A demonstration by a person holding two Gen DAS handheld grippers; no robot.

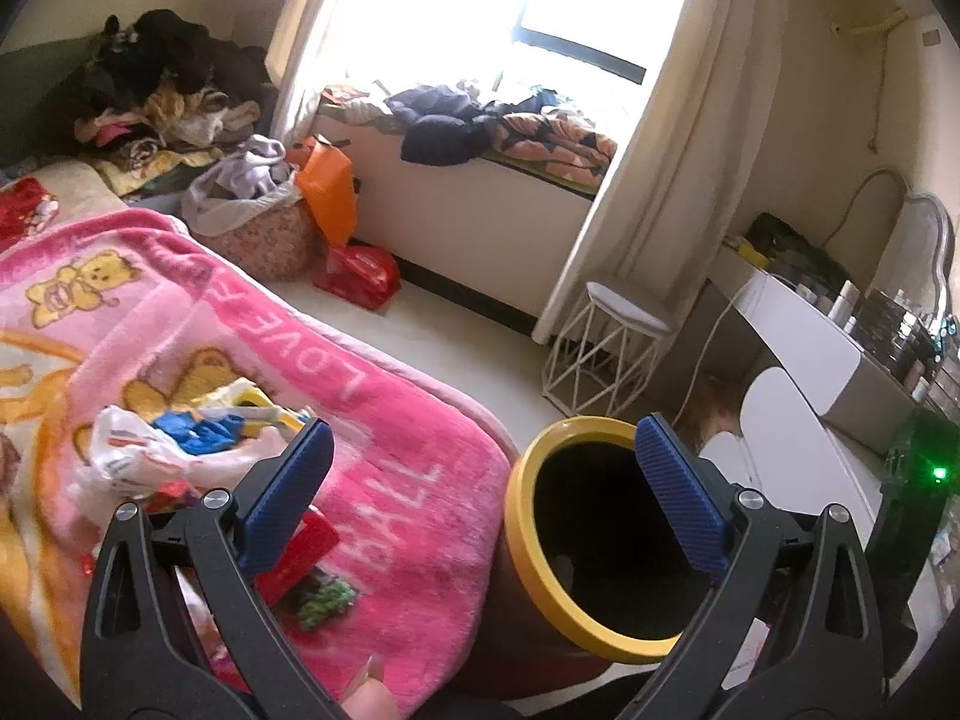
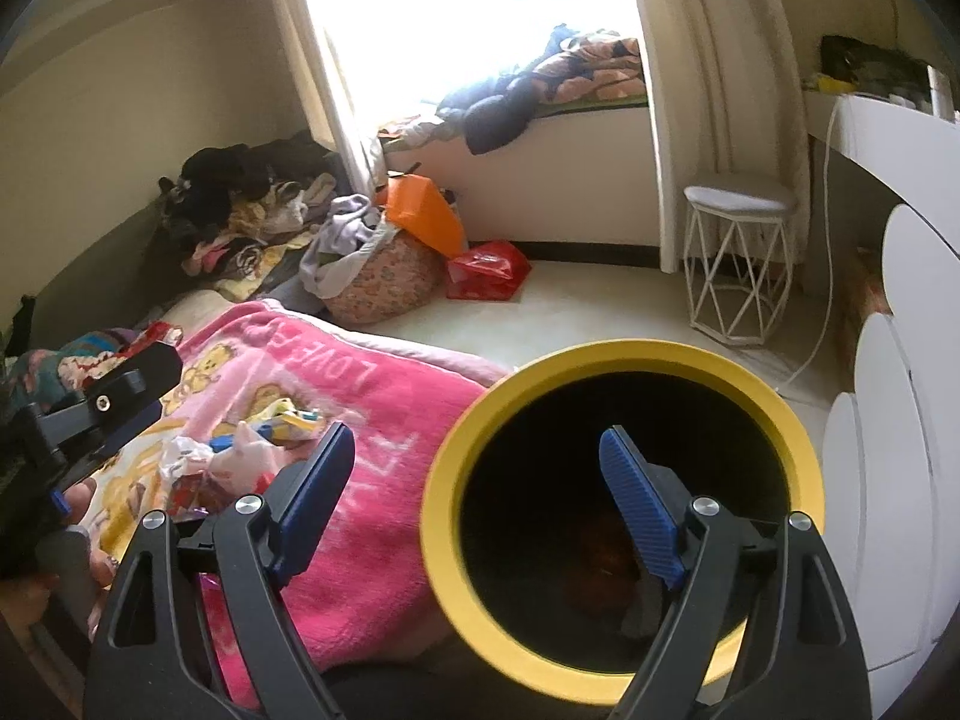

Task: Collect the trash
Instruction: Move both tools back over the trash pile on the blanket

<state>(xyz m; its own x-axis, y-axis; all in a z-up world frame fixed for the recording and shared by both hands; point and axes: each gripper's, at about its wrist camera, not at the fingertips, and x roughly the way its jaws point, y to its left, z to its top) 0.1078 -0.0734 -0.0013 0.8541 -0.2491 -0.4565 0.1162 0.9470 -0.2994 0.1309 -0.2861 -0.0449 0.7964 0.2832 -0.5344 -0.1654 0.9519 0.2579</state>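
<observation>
A pile of trash [image 1: 180, 444] lies on the pink blanket [image 1: 384, 480]: a white plastic bag with blue and yellow wrappers, and a red packet [image 1: 300, 558] close by. My left gripper [image 1: 485, 426] is open and empty, its left finger over the pile's edge and its right finger over the yellow-rimmed bin [image 1: 517, 516]. In the right wrist view my right gripper [image 2: 477, 431] is open with nothing between its fingers; it hangs over the bin's [image 2: 630, 354] near rim. Dim brownish scraps [image 2: 606, 558] lie at the dark bottom. The trash pile [image 2: 240, 456] sits left of it.
The bin stands on the floor against the bed's corner. A white wire stool [image 1: 606, 354] and a white dresser [image 1: 804, 348] are to the right. A fabric laundry basket [image 1: 264, 228], an orange bag [image 1: 327, 186] and a red bag [image 1: 360, 276] stand by the window seat. A hand [image 2: 90, 516] is at the left edge.
</observation>
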